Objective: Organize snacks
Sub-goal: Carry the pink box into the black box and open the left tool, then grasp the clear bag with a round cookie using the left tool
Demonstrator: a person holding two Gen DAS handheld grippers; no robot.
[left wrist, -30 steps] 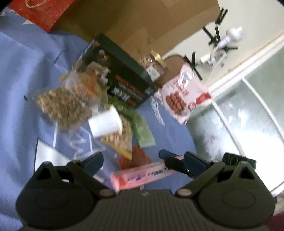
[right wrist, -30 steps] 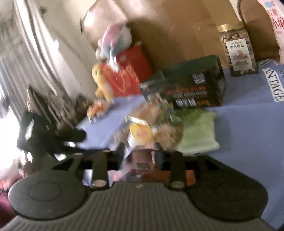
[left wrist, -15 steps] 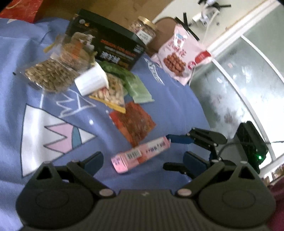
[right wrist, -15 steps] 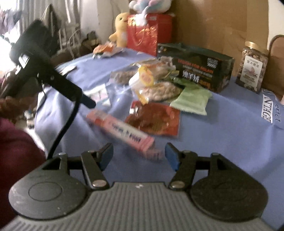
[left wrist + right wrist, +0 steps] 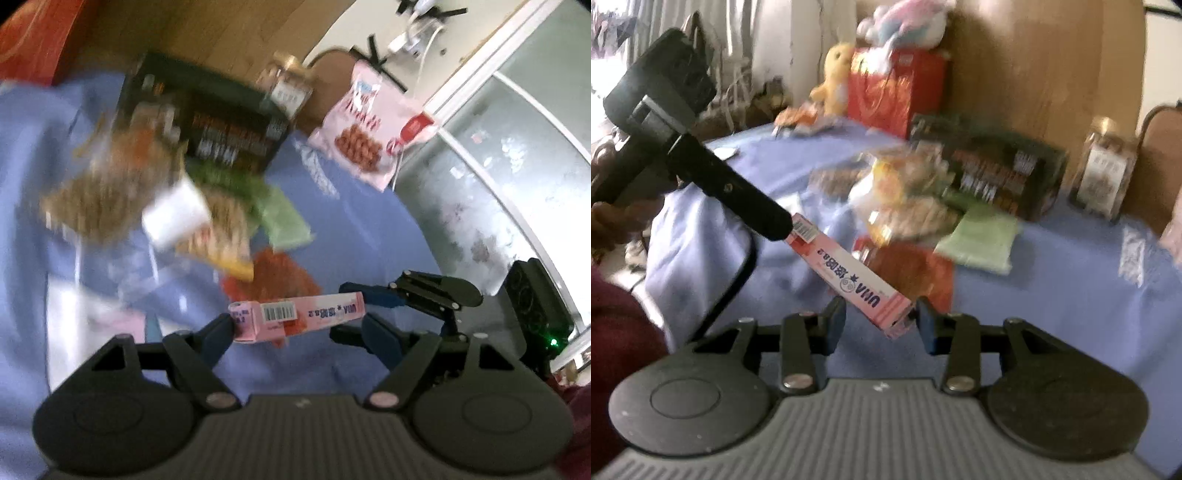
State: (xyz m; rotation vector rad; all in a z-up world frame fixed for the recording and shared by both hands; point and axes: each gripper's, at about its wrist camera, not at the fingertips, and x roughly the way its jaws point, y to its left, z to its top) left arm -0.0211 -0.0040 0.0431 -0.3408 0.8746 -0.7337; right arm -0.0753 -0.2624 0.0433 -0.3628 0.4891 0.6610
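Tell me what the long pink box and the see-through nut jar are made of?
The long pink box looks like thin printed cardboard: sharp folded edges, flat faces, a barcode on one end. The nut jar looks like clear plastic or glass, since the nuts show through; blur hides which. Its label looks like paper.

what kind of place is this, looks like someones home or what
Most likely a lived-in home room, not a shop or lab. Plush toys sit on a red gift bag against the wall, a printed blue cloth covers the table under loose snack packets, and a frosted sliding door stands beside it.
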